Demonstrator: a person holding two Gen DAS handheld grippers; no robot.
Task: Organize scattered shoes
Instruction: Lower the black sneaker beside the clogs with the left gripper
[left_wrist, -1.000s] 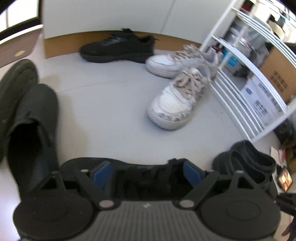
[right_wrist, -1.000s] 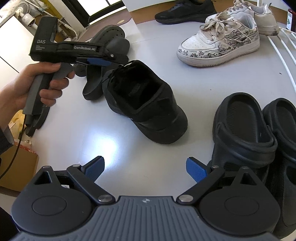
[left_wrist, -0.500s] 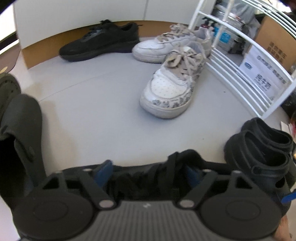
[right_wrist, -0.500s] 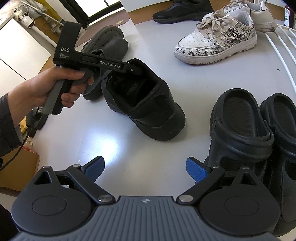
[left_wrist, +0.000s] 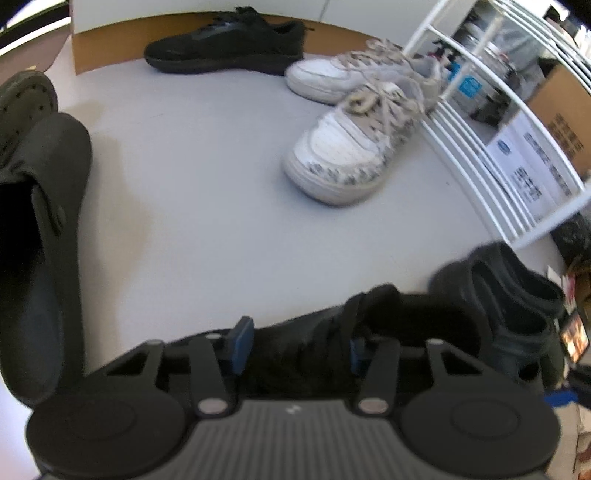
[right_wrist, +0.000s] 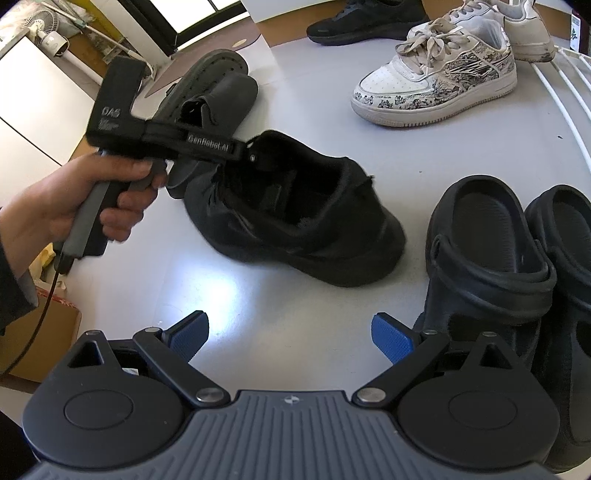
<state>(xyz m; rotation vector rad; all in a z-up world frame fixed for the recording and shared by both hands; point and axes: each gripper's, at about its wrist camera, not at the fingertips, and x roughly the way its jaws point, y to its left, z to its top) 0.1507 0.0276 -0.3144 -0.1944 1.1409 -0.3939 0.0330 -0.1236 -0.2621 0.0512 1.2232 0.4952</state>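
Black mesh and a padded collar mark the black sneaker (right_wrist: 295, 221), which is seen lying near the middle of the pale grey worktop (right_wrist: 280, 122), its dark opening turned upward and its toe directed toward the pair of black clogs (right_wrist: 491, 258) at the right. Its laced tongue is straddled by the left hand-held gripper (left_wrist: 297, 349), whose blue pads are being drawn together with the shoe's upper between them; whether the pads already press on the fabric cannot be told. That tool is gripped by a bare hand (right_wrist: 74, 206), seen from the right wrist view. The right hand-held gripper (right_wrist: 291, 336) is held above bare worktop with its blue pads spread wide and nothing between them. A white patterned sneaker (right_wrist: 436, 81) is seen farther back, its plain white mate (left_wrist: 332, 79) just behind it, and a second black sneaker (left_wrist: 225, 44) by the far edge. A dark slipper (left_wrist: 44, 236) is seen at the left, and a white wire rack (left_wrist: 491, 173) at the right.
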